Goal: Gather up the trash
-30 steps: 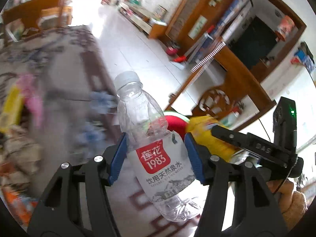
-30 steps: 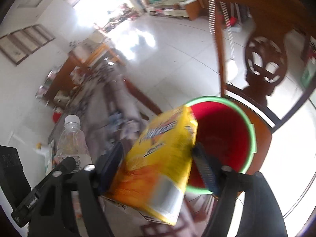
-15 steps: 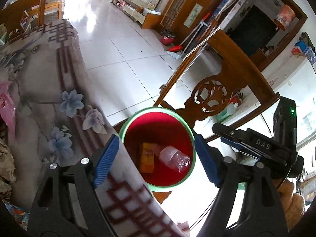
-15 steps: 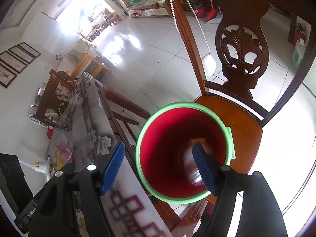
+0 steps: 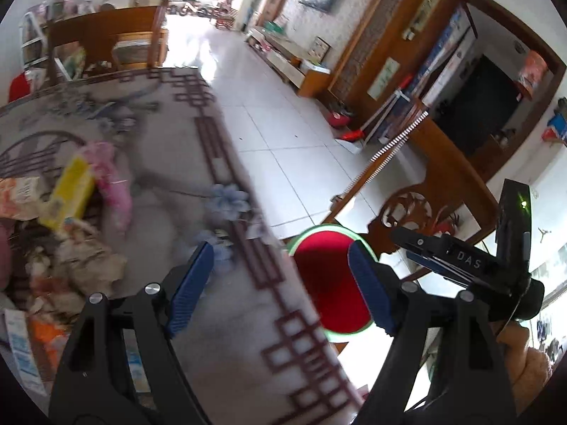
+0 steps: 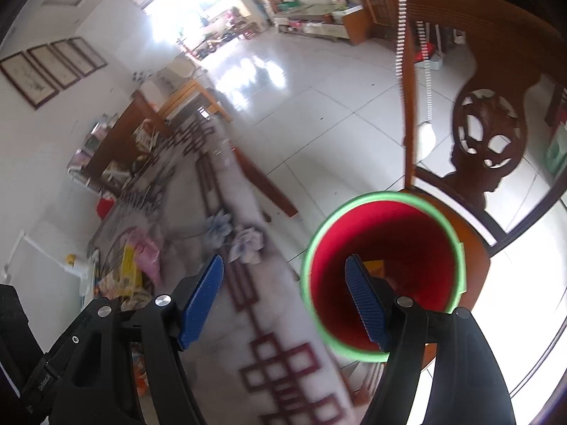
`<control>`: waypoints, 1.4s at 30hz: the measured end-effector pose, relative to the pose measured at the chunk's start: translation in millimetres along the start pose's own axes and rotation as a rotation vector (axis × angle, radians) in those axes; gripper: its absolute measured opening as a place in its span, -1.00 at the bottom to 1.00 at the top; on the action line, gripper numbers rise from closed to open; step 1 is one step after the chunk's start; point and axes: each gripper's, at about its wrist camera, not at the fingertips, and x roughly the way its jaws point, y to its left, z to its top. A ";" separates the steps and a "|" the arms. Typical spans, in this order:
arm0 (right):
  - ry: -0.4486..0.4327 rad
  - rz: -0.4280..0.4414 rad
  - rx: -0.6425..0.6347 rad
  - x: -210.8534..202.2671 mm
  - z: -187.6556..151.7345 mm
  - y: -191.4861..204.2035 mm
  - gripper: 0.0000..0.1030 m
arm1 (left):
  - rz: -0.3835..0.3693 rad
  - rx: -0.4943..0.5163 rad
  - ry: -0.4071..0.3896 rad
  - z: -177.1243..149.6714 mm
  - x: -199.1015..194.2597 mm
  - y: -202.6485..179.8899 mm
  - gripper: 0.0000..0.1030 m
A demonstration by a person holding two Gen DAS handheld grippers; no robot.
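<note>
Left gripper: jaws spread, nothing between. Right gripper: jaws spread, empty. Red bin, green rim: upright on wooden chair, mouth up, at 3 o'clock from table. Trash pile: on table, 9 o'clock.

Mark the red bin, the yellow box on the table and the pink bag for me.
red bin (image 6: 430, 248): right wrist view, on its red inner wall.
yellow box (image 5: 71, 191): left wrist view, on its yellow top face.
pink bag (image 5: 111, 180): left wrist view, on its middle.

Patterned table under scattered trash
</note>
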 end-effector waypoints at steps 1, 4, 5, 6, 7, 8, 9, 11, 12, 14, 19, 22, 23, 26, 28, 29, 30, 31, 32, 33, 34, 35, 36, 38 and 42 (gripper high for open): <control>0.007 0.003 -0.015 3.7 -4.2 12.4 0.34 | 0.004 -0.008 -0.005 -1.2 -4.7 7.0 0.47; 0.022 0.008 -0.050 10.3 -15.6 40.8 0.34 | 0.029 -0.037 -0.019 -6.6 -23.2 38.0 0.47; 0.026 0.008 -0.059 12.2 -20.1 50.1 0.34 | 0.038 -0.047 -0.023 -9.4 -29.0 49.0 0.47; 0.032 0.008 -0.071 15.6 -26.2 62.2 0.34 | 0.050 -0.063 -0.028 -12.4 -37.0 65.3 0.47; 0.036 0.007 -0.077 17.6 -30.8 70.2 0.34 | 0.059 -0.076 -0.031 -15.4 -43.5 78.8 0.47; 0.041 0.005 -0.083 20.7 -37.1 80.6 0.35 | 0.066 -0.085 -0.033 -17.1 -48.2 87.9 0.47; 0.048 0.004 -0.086 24.1 -43.6 90.9 0.35 | 0.074 -0.096 -0.035 -20.2 -54.3 100.0 0.47; 0.068 0.012 -0.087 30.3 -57.3 109.9 0.35 | 0.098 -0.123 -0.041 -27.3 -69.9 130.8 0.47; 0.076 0.019 -0.087 32.3 -62.5 117.5 0.35 | 0.113 -0.134 -0.044 -31.2 -78.0 145.2 0.47; 0.090 0.038 -0.097 38.7 -76.9 141.5 0.35 | 0.157 -0.164 -0.045 -40.5 -96.7 180.3 0.47; 0.131 0.116 -0.110 58.5 -113.5 201.1 0.35 | 0.257 -0.207 -0.028 -64.9 -133.4 251.6 0.47; 0.179 0.177 -0.124 75.4 -131.8 234.3 0.35 | 0.303 -0.230 -0.023 -76.4 -152.6 281.5 0.47; 0.202 0.206 -0.130 83.6 -137.6 247.6 0.36 | 0.315 -0.243 -0.025 -79.8 -158.9 291.3 0.47; 0.281 0.288 -0.147 110.1 -153.1 285.5 0.54 | 0.332 -0.281 -0.033 -87.7 -173.4 313.6 0.48; 0.338 0.317 -0.158 130.2 -161.9 308.3 0.56 | 0.334 -0.301 -0.038 -92.9 -182.4 325.5 0.48; 0.361 0.328 -0.162 138.8 -164.9 317.5 0.56 | 0.335 -0.305 -0.040 -93.9 -183.6 327.8 0.48; 0.378 0.335 -0.162 147.9 -166.9 325.9 0.56 | 0.336 -0.311 -0.044 -96.2 -187.7 332.2 0.48; 0.394 0.334 -0.153 158.9 -168.6 334.3 0.57 | 0.335 -0.315 -0.046 -97.6 -189.6 334.4 0.48; 0.407 0.335 -0.133 168.8 -168.9 339.8 0.58 | 0.335 -0.320 -0.047 -99.8 -192.5 337.7 0.49; 0.424 0.342 -0.103 179.3 -169.0 344.3 0.59 | 0.333 -0.324 -0.048 -100.5 -194.6 341.1 0.51; 0.437 0.345 -0.081 187.6 -169.0 348.5 0.60 | 0.332 -0.331 -0.051 -102.4 -196.9 344.0 0.52; 0.450 0.345 -0.064 193.8 -169.2 350.9 0.61 | 0.332 -0.335 -0.053 -103.8 -198.6 346.2 0.52; 0.468 0.348 -0.045 200.2 -170.0 353.6 0.61 | 0.333 -0.342 -0.054 -106.4 -200.8 349.1 0.53; 0.493 0.362 -0.018 212.5 -172.7 361.4 0.62 | 0.334 -0.354 -0.052 -108.8 -202.1 353.8 0.53; 0.526 0.331 -0.016 231.3 -174.7 367.0 0.61 | 0.332 -0.374 -0.040 -113.3 -203.4 361.7 0.53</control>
